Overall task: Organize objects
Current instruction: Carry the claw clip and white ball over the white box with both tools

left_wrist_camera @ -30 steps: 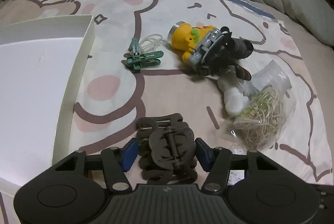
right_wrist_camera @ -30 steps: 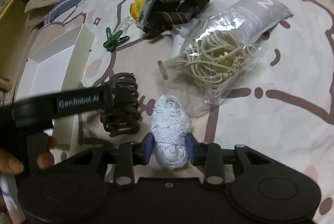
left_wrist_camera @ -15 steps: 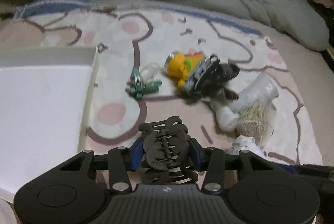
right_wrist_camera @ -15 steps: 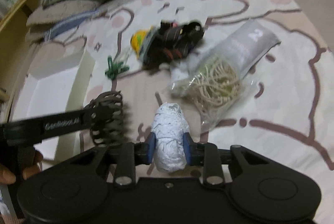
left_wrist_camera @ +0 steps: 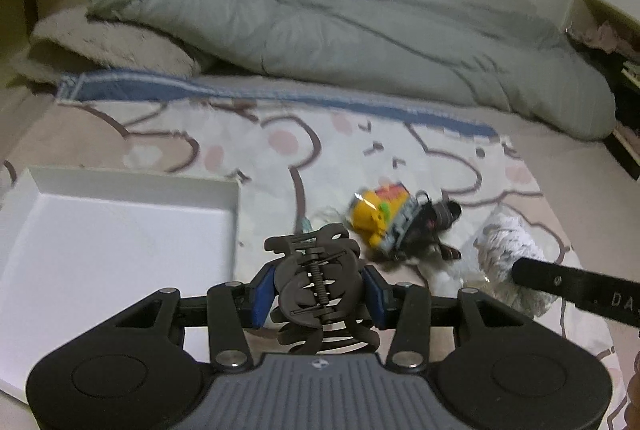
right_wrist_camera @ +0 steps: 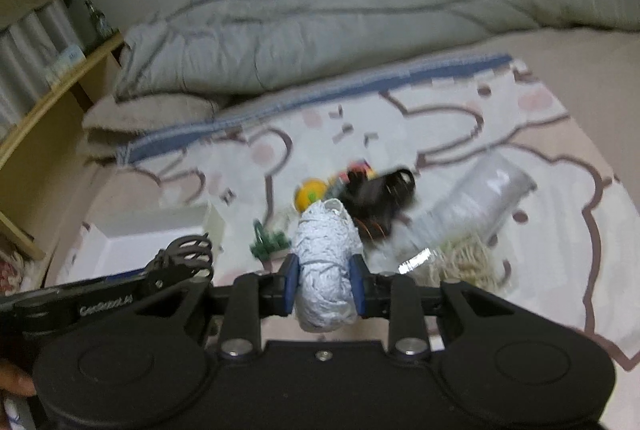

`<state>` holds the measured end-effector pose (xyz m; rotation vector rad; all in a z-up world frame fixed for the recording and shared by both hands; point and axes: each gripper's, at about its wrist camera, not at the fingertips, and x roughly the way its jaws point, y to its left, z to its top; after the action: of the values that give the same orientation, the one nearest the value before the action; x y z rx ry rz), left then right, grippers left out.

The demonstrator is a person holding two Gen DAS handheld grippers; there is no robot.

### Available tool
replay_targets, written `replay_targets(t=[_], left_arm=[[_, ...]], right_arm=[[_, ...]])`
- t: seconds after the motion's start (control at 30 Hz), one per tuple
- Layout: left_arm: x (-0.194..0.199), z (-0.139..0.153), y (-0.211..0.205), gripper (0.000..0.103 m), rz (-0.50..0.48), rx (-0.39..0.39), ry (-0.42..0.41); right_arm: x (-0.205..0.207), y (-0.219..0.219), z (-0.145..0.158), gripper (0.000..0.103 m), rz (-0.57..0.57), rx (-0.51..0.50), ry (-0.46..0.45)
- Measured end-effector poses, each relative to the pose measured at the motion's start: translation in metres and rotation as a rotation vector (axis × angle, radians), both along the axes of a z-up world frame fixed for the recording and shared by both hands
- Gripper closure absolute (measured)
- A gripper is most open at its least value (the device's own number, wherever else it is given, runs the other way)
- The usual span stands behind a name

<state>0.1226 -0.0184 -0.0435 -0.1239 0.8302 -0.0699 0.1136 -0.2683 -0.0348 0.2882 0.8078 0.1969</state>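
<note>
My left gripper (left_wrist_camera: 318,288) is shut on a dark brown hair claw clip (left_wrist_camera: 320,286), held above the bed beside the right edge of the white tray (left_wrist_camera: 120,230). My right gripper (right_wrist_camera: 325,282) is shut on a white roll of lace trim (right_wrist_camera: 326,270), also lifted off the bed. The roll shows in the left wrist view (left_wrist_camera: 516,254), and the claw clip in the right wrist view (right_wrist_camera: 188,258). A yellow headlamp with a dark strap (left_wrist_camera: 396,226) lies on the patterned sheet ahead. The white tray also shows at the left of the right wrist view (right_wrist_camera: 132,242).
Green clothes pegs (right_wrist_camera: 268,244) lie near the tray's corner. A clear bag of rubber bands (right_wrist_camera: 464,254) lies right of the headlamp. A grey duvet (left_wrist_camera: 340,41) is piled at the far side of the bed. A wooden shelf (right_wrist_camera: 48,97) stands at left.
Both grippers have risen off the bed with their objects and tilted up, so the duvet and wall now show. The left gripper closed tighter on the claw clip.
</note>
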Motion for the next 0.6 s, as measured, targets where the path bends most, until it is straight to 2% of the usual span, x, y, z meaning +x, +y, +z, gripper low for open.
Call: replay_targets(t=[0.17, 0.27, 0.6], left_arm=[[-0.008, 0.015, 0.024, 0.056, 0.023, 0.019, -0.058], [-0.011, 0.02, 0.043, 0.056, 0.047, 0.023, -0.064], [-0.027, 0.029, 0.105, 0.056, 0.122, 0.115, -0.097]], right_arm=[[0.0, 0.018, 0.01, 0.075, 0.007, 0.01, -0.068], [0.003, 0.035, 0.012, 0.075, 0.026, 0.018, -0.074], [0.005, 0.114, 0.007, 0.075, 0.148, 0.03, -0.068]])
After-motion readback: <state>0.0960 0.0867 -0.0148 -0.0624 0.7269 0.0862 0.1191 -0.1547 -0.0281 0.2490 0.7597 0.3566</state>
